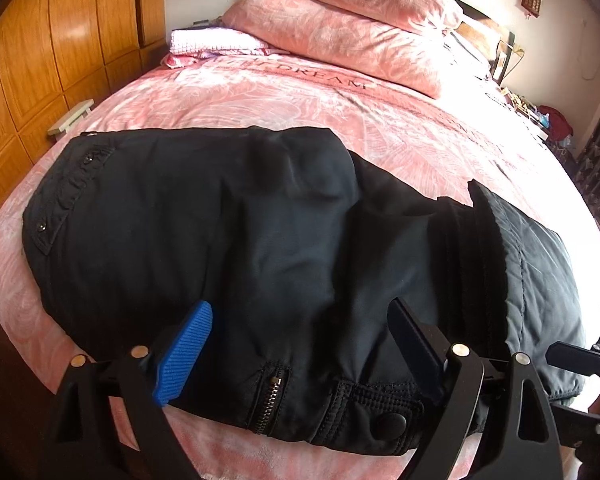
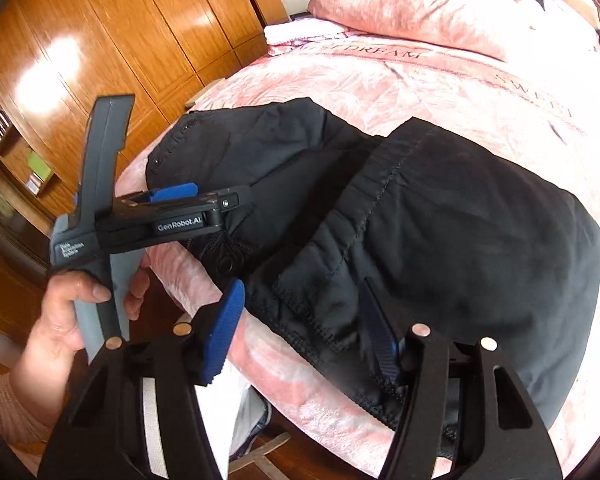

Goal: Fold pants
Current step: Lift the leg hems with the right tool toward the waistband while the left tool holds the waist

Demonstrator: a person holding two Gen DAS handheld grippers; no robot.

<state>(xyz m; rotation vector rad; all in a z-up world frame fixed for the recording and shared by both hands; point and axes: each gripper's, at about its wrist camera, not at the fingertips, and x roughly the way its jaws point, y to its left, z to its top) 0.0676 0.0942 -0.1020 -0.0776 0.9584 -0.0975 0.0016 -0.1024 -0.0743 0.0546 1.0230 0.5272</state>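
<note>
Black padded pants (image 1: 228,232) lie folded in a bundle across the near part of the pink bed (image 1: 284,96). The waistband with zipper and snap button (image 1: 391,424) faces me at the near edge. A folded-over leg end lies on top at the right (image 2: 459,220). My left gripper (image 1: 300,328) is open just above the pants near the waistband, holding nothing. It also shows in the right wrist view (image 2: 196,200), held by a hand. My right gripper (image 2: 300,320) is open over the near hem of the pants (image 2: 323,332), holding nothing.
Two pink pillows (image 1: 339,36) and a folded pink-white cloth (image 1: 216,42) lie at the head of the bed. A wooden wardrobe (image 1: 60,40) stands left of the bed. A cluttered nightstand (image 1: 539,116) is at the far right.
</note>
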